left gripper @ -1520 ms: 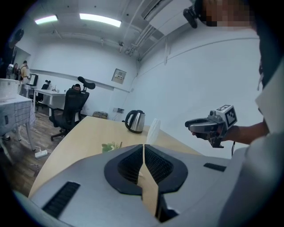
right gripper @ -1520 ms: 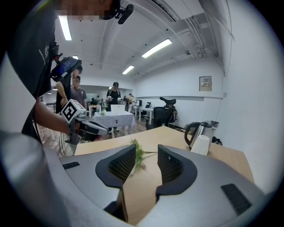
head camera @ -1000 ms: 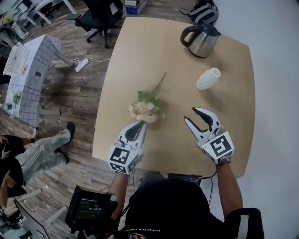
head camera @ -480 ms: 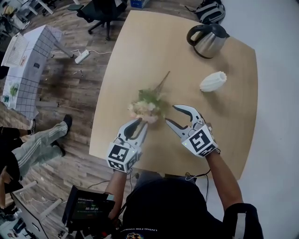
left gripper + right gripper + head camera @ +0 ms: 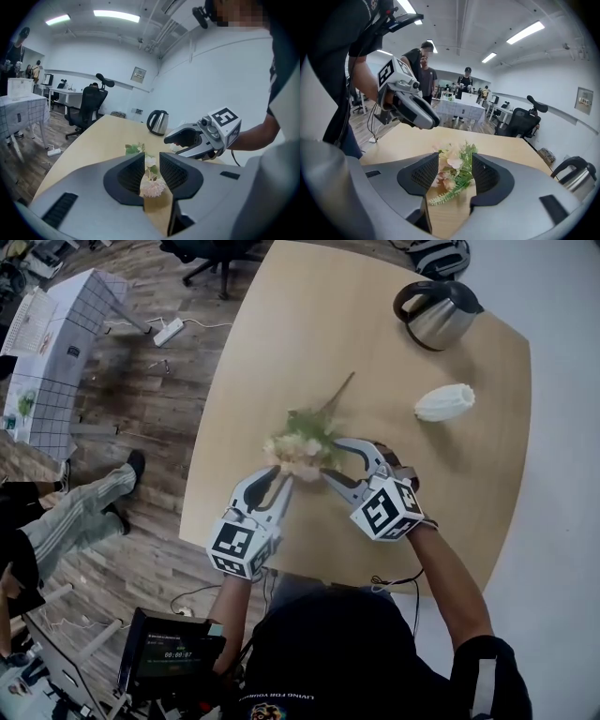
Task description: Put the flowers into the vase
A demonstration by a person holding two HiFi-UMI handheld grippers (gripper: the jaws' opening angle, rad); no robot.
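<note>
On the table: flowers (image 5: 302, 440) are lying flat near the middle of the table (image 5: 281, 324), with the stem (image 5: 339, 393) pointing toward the far side.
Vase: vase (image 5: 444, 402) is lying on its side, well apart from the flowers, off to the right. No flowers are sitting in it yet.
Kettle: kettle (image 5: 438, 315) is standing at the far corner, past the vase, out of the way.
Left gripper: left gripper (image 5: 278, 484) is waiting at the near edge of the blooms. Its jaws are standing a little apart, and a pale bloom (image 5: 152, 186) is showing in the gap, not squeezed.
Right gripper: right gripper (image 5: 330, 458) is coming in from the right side of the bunch. Its jaws have just been opening and are standing wide apart, with blooms and leaves (image 5: 454, 174) sitting between them, not pinched.
Why like this: both grippers are probably closing in from two sides so the soft bunch is not sliding away when grabbed.
Step now: getting ready to grab, I think. Lifting is not starting yet.
Watch out: squeezing the blooms could be crushing them; grabbing nearer the stem looks safer.
</note>
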